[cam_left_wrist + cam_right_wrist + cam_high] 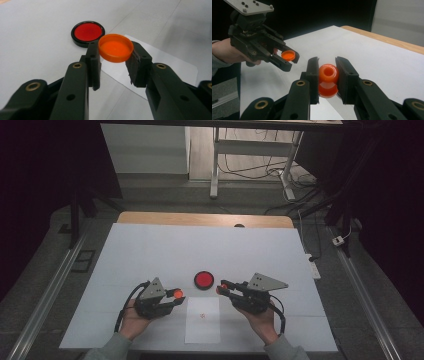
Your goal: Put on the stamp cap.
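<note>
Your left gripper (pixel 113 62) pinches a shallow orange cap (pixel 115 47) between its black jaws, gripping the round rim from both sides. The cap is smooth, matte plastic, open side up, its flat floor roughly level and its short axis pointing up from the table. In the high view it sits in that gripper (pixel 176 296), raised above the table just left of the white paper sheet (pixel 202 326).

Your right gripper (pixel 327 75) clamps a glossy, translucent orange bottle (pixel 328 79), a rounded, waisted piece with a round opening at its top end. In the right gripper view its long axis runs up between the jaws, mouth tilted toward the camera. In the high view the gripper (pixel 220 290) holds it above the sheet's upper right corner, facing the cap across a short gap.

Between and just beyond the two grippers lies a flat disc (pixel 204 280), red in the centre with a black raised rim, resting on the white table covering (pixel 150 255). The bare wooden table edge (pixel 200 219) shows at the far side.
</note>
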Demonstrator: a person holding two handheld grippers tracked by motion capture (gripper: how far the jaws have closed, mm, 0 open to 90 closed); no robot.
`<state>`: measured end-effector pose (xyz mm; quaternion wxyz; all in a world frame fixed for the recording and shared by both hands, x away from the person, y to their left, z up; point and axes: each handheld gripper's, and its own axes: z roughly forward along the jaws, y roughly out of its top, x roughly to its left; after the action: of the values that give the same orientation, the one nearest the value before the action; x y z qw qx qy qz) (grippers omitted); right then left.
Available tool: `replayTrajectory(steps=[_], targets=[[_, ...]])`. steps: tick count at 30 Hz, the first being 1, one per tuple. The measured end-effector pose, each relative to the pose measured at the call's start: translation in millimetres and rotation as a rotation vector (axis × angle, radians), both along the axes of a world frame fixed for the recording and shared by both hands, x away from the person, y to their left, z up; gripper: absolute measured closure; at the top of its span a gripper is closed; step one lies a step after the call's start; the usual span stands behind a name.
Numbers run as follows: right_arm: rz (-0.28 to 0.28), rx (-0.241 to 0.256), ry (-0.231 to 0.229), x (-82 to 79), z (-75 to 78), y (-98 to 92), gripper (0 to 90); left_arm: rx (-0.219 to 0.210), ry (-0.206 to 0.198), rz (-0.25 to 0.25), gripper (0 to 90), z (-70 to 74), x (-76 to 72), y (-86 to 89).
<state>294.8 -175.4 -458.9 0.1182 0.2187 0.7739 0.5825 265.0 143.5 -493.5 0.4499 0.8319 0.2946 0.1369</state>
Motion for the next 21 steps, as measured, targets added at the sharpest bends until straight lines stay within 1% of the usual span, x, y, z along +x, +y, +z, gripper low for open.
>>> replayTrajectory(steps=[8,21], targets=[[0.004,0.001,0.005,0.2,-1.5,1.5,72.0,-0.004,-0.01,-0.023,64.6,4.5,2.8,-10.4],[0.015,-0.005,0.012,0.4,-3.1,3.6,72.0,0.006,-0.004,-0.052,64.7,3.0,9.9,-26.6]])
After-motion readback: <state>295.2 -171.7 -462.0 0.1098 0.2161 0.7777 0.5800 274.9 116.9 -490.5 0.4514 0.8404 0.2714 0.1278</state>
